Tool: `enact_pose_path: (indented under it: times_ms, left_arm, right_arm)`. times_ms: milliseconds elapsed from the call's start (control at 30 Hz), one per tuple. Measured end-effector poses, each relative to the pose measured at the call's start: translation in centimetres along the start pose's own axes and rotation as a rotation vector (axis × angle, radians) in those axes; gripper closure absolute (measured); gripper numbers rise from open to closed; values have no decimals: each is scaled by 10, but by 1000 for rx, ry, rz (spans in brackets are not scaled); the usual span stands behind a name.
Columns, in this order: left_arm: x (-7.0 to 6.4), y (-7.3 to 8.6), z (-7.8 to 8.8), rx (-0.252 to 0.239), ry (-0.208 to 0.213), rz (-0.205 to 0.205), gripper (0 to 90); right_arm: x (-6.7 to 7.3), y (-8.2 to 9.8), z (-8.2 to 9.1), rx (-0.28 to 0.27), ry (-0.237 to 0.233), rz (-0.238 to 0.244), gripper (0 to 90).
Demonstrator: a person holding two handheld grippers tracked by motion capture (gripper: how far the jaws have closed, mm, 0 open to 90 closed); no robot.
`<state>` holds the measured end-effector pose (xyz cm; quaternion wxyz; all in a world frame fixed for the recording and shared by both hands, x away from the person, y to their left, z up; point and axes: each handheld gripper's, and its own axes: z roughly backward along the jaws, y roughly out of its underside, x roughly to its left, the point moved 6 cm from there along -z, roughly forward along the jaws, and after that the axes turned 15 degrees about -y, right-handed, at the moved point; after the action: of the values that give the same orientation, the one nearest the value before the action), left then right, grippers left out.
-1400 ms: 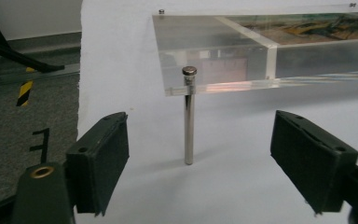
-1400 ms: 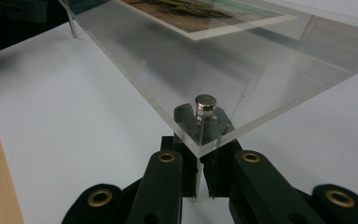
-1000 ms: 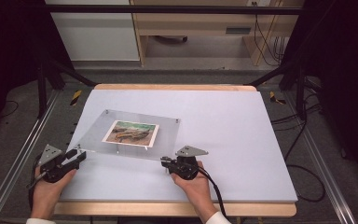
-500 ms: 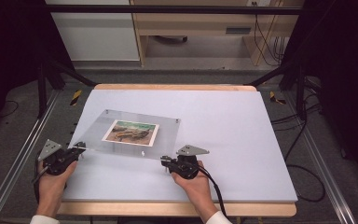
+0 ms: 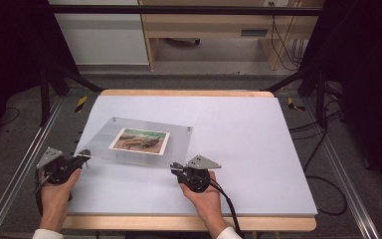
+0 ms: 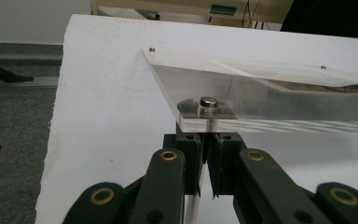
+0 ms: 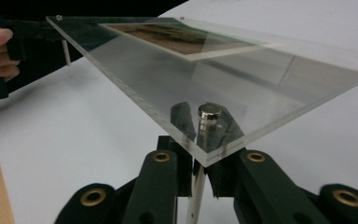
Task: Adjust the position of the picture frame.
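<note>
Here, a clear acrylic photo frame (image 5: 139,142) sits toward the left half of the white desk (image 5: 258,144), and everything else is placed against it.

Left of the frame, off the desk's edge: grey floor and a metal rail (image 5: 15,174).

At the frame's near left corner: the left gripper (image 5: 83,156), held in the person's left hand (image 5: 54,191). The left gripper view looks straight along it (image 6: 207,161). Fingers (image 6: 189,158) have just been closing and are now pressed on a thin white standoff post (image 6: 208,128) that runs down from a round silver cap (image 6: 209,101) on top of the corner. The post is between the pads, with no gap visible on either side. The corner itself stands clear of the desk, and a shadow lies below it.

Middle of the frame: a landscape photo (image 5: 140,140) in browns and greens, sandwiched between the clear plates, lying flat and face up. Small fasteners mark the far corners (image 5: 189,128).

At the frame's near right corner: the right gripper (image 5: 175,168), in the right hand (image 5: 206,196), with a black cable (image 5: 229,209) trailing toward the person. The right gripper view (image 7: 200,161) shows the same arrangement: a silver cap (image 7: 209,111) on the corner, the white post (image 7: 198,186) under it, and the fingers (image 7: 179,161) pinching that post. This corner overhangs the finger tips and is also raised off the desk. The far edge of the frame appears lower than the near edge, so the plate tilts away from the person.

Right of the frame: bare white desk surface out to its wooden rim (image 5: 189,93).
</note>
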<state>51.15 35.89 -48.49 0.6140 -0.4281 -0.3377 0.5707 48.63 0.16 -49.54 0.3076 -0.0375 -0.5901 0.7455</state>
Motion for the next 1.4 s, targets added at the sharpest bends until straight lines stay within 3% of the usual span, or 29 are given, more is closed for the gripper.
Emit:
enact_pose_path:
  times_ms: [300,533,700,933,1200,1400]
  left_arm:
    - [0,2,0,12,12,-19,832]
    - [0,2,-1,18,17,-37,822]
    - [-2,3,-7,22,16,-61,767]
    - [-2,-2,-9,13,24,-66,832]
    - [-9,-8,0,22,42,-65,839]
    - [-14,-8,4,31,30,-75,832]
  right_arm:
    - [-2,-1,1,-28,-18,-37,842]
    - [-2,-1,1,-13,-15,-37,847]
    - [-2,0,1,0,-14,-44,848]
    - [-2,-2,1,3,-11,-34,848]
    - [-3,-11,9,-6,29,-7,842]
    - [-4,-13,13,3,54,-2,842]
